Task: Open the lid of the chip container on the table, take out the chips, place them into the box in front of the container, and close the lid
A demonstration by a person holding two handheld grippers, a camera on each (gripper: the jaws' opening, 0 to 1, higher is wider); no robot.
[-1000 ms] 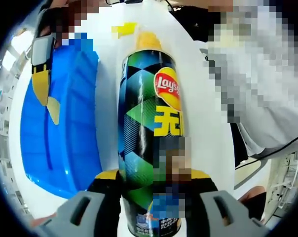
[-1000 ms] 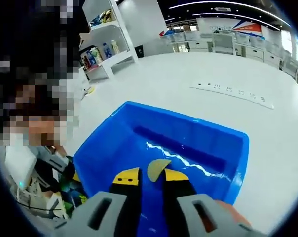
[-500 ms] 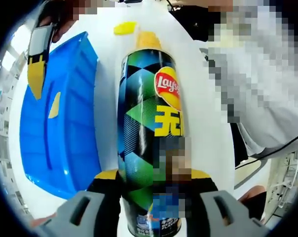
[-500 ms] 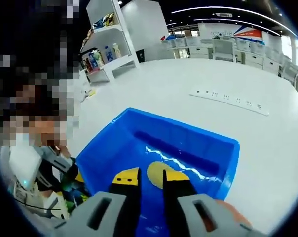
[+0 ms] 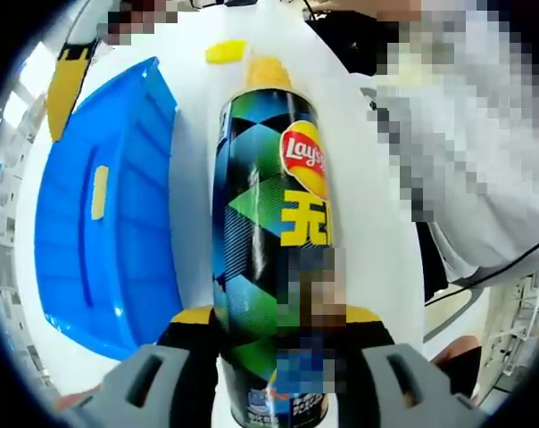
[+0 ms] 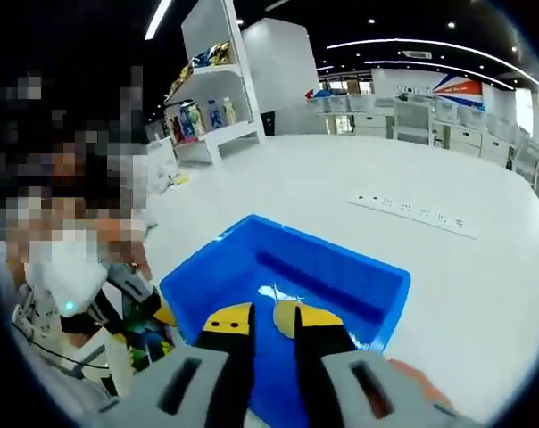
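My left gripper (image 5: pixel 278 317) is shut on the lower body of the green, black and blue Lay's chip can (image 5: pixel 265 223), which lies pointing away from the camera. Yellow chips (image 5: pixel 268 71) show at its open far end. The yellow lid (image 5: pixel 227 51) rests on the white table beyond it. Left of the can sits the blue box (image 5: pixel 131 267) with one chip (image 5: pixel 99 192) lying inside. My right gripper (image 6: pixel 274 325) hovers over the blue box (image 6: pixel 377 276), open a little with nothing between the fingers; the chip (image 6: pixel 283 316) lies on the floor below. Its yellow tip (image 5: pixel 59 116) hangs above the box's far end.
A person in white clothing (image 5: pixel 466 134) stands close on the can's right. A white power strip (image 6: pixel 412 214) lies on the table (image 6: pixel 296 169) beyond the box. Shelves with goods (image 6: pixel 207 116) stand at the back. The left gripper and can (image 6: pixel 145 343) are beside the box.
The chip left my right gripper and now lies in the blue box. The right gripper has risen away from the box. The left gripper and can have not moved.
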